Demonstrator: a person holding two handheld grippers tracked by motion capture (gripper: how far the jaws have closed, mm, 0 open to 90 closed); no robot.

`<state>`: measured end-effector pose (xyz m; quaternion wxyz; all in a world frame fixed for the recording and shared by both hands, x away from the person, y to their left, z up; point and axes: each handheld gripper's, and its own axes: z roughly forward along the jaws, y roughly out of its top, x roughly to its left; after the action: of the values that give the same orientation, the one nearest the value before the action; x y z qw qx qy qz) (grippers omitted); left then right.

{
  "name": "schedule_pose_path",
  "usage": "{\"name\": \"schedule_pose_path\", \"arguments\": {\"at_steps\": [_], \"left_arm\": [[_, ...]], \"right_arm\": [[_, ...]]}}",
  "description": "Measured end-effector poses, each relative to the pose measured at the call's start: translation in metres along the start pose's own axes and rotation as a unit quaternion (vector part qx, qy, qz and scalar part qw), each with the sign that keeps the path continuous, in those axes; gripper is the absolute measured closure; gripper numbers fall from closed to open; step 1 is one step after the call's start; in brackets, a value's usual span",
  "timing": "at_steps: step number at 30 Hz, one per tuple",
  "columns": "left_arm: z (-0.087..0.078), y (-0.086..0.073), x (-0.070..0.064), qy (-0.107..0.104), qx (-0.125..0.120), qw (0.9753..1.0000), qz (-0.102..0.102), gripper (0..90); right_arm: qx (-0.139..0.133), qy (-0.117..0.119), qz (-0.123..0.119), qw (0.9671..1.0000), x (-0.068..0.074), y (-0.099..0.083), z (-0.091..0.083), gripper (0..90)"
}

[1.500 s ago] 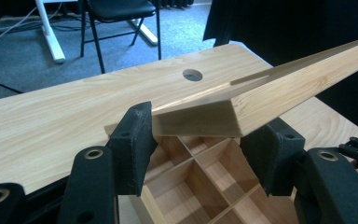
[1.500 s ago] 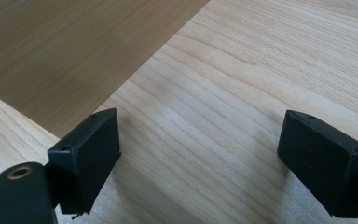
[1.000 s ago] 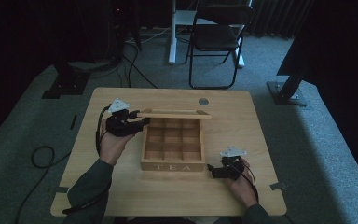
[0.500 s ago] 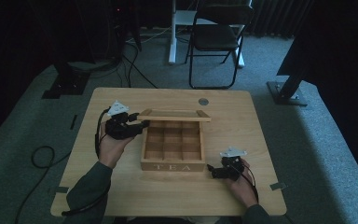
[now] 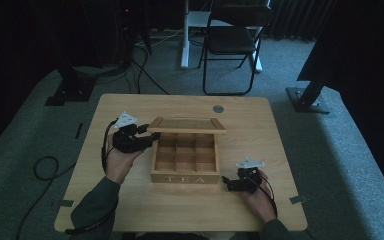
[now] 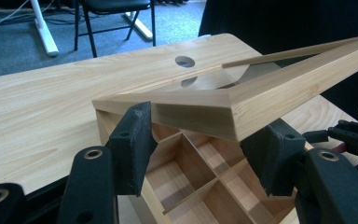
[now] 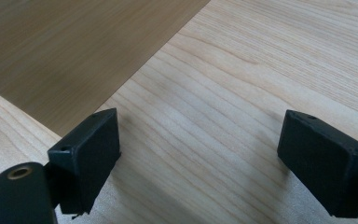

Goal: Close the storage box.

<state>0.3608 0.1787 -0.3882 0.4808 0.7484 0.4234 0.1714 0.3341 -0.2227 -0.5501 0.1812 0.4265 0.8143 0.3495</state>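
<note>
Left hand-held gripper (image 6: pixel 198 154) spread wide around the lid's (image 5: pixel 186 124) corner, nudging from below so the wooden tea box (image 5: pixel 185 159), mid-table, opens or shuts. Forearm angled in from the near-left edge. Right hand-held gripper (image 5: pixel 233 183) parked open beside the box's front-right corner, probably steadying.

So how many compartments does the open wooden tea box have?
9, in a three-by-three grid inside the tea box: three along the front wall, three across the middle, three at the back. The raised lid partly covers the back row in the high view.
</note>
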Motion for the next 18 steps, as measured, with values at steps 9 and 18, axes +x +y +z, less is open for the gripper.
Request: {"name": "schedule_pose_path", "arguments": {"at_steps": [9,18], "left_arm": [[-0.001,-0.005,-0.002,0.003,0.0,1.0,0.002,43.5],[-0.001,-0.012,-0.003,0.001,-0.002,1.0,-0.003,42.9]], "right_arm": [[0.0,0.0,0.001,1.0,0.0,0.0,0.0,12.6],[0.0,0.0,0.001,1.0,0.0,0.0,0.0,12.6]]}}
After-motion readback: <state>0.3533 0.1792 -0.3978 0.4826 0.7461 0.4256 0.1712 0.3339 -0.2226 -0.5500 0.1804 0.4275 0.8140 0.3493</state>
